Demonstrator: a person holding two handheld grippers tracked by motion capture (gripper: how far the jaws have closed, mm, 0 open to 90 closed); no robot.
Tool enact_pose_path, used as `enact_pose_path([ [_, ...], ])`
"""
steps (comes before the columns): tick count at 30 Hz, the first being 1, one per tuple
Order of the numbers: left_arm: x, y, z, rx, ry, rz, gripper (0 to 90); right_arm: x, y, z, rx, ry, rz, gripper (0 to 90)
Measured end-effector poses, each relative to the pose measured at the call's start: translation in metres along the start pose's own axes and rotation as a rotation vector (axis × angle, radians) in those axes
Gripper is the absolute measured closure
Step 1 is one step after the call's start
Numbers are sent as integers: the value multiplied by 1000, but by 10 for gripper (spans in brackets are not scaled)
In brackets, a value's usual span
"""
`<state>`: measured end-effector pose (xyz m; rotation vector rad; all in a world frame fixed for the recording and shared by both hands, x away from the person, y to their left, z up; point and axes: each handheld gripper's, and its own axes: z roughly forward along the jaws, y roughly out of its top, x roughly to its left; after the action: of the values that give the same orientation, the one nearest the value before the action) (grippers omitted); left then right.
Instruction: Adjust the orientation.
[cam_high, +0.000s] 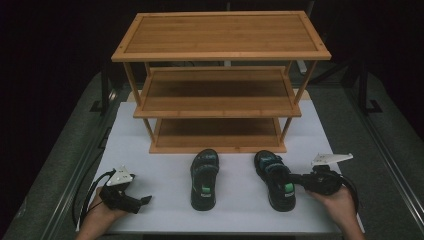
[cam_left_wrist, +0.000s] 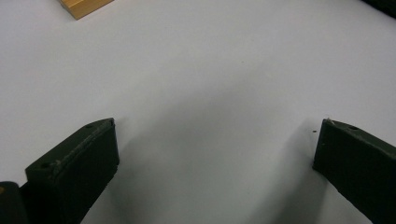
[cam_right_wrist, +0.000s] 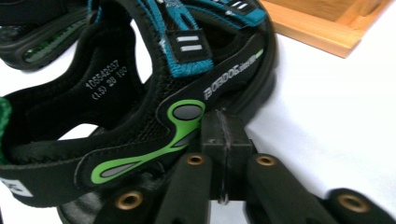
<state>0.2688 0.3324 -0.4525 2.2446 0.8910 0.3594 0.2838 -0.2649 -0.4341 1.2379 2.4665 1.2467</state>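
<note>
Two black sandals with teal straps and green accents lie side by side on the white tabletop (cam_high: 165, 150), toes toward the rack. My right gripper (cam_high: 293, 178) is at the outer side of the right sandal (cam_high: 275, 180). In the right gripper view its jaws (cam_right_wrist: 223, 128) are pressed together with nothing between them, their tips against the right sandal's (cam_right_wrist: 140, 93) side beside a green and grey badge. The left sandal (cam_high: 204, 177) is also in that view at top left (cam_right_wrist: 37, 32). My left gripper (cam_high: 144, 200) rests at the table's front left, its jaws (cam_left_wrist: 215, 135) wide apart over bare white surface.
A three-tier bamboo shoe rack (cam_high: 220, 80) stands behind the sandals, its shelves bare. Its bottom corner appears in the left gripper view (cam_left_wrist: 84, 5) and the right gripper view (cam_right_wrist: 322, 23). Dark floor and stand legs surround the table.
</note>
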Motion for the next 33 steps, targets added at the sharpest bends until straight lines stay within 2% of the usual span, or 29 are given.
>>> enact_pose_path([
  [2, 0, 0, 0, 0, 0, 1, 0, -2, 5, -13, -35, -18, 1, 762],
  [5, 0, 0, 0, 0, 0, 0, 0, -5, 13, -28, -86, -8, 12, 640],
  [7, 0, 0, 0, -1, 0, 0, 0, -4, 18, -32, -111, 36, 3, 561],
  [11, 0, 0, 0, -1, 0, 0, 0, 4, 30, -27, -109, 110, -52, 500],
  [15, 0, 0, 0, -1, 1, 2, 0, 9, 44, -15, -101, 159, -101, 476],
  [20, 0, 0, 0, -2, 0, 1, 0, 13, 57, 0, -62, 179, -148, 470],
  [25, 0, 0, 0, -2, 0, -1, 0, 15, 56, 15, -5, 196, -163, 490],
  [31, 0, 0, 0, -1, 0, -1, 0, 13, 53, 13, -20, 194, -182, 651],
  [33, 0, 0, 0, -1, 0, -1, 0, 13, 52, 13, -14, 201, -180, 667],
])
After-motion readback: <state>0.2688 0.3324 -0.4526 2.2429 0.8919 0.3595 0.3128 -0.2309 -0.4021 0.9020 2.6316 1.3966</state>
